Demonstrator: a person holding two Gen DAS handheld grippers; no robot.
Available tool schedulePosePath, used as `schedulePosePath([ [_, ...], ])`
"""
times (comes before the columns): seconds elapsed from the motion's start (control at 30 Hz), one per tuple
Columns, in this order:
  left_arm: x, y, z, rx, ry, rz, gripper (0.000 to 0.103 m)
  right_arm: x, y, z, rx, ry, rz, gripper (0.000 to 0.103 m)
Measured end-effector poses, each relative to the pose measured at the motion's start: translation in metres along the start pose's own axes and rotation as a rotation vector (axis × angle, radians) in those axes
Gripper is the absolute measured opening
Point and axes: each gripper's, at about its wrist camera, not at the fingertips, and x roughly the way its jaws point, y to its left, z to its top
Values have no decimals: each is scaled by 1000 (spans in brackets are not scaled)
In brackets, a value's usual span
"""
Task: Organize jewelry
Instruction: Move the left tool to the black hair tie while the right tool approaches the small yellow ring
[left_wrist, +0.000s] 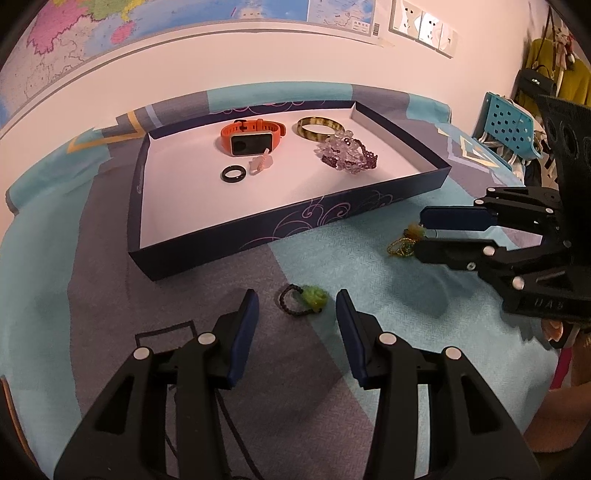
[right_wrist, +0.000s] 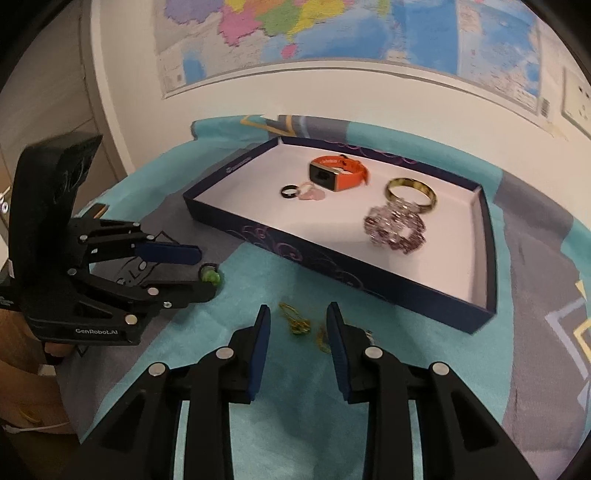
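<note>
A black-beaded ring with a green stone (left_wrist: 306, 301) lies on the cloth between the tips of my left gripper (left_wrist: 296, 299), which is open with its pads apart from the ring. From the right wrist view the left gripper (right_wrist: 207, 273) stands around the green stone (right_wrist: 211, 276). A gold chain piece with green beads (right_wrist: 295, 321) lies between the fingers of my right gripper (right_wrist: 298, 314), open and not pressing on it. The navy tray (left_wrist: 288, 225) holds an orange watch (left_wrist: 247, 142), a black ring (left_wrist: 233, 173), an amber bangle (left_wrist: 319, 127) and purple crystal bracelets (left_wrist: 345, 153).
A teal and grey cloth (right_wrist: 258, 280) covers the table. A small pink piece (left_wrist: 260, 164) lies beside the black ring. A blue perforated chair (left_wrist: 509, 125) stands at the far right. A map hangs on the wall behind the tray. A person's hand (right_wrist: 22, 387) holds the left gripper.
</note>
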Motion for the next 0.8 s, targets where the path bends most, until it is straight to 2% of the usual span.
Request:
schedulePosePath([
  [0.13,1,-1,0,4,-2,-1,42,-5,-12,-4,33,2,-25,29],
  [0.27,1,-1,0,4,-2,0,42,-8,-5,-2,15,-12,-6,29],
  [0.4,1,-2,-1,7,-1,2,42,0,2,0,-4,5,-3,29],
  [0.7,1,-3,-1,4,-4,-2,42,7,-7,-5,21,33,-28,29],
  [0.8,2,-2,0,4,-4,-3,42,11,-10,-5,30,47,-26,23],
])
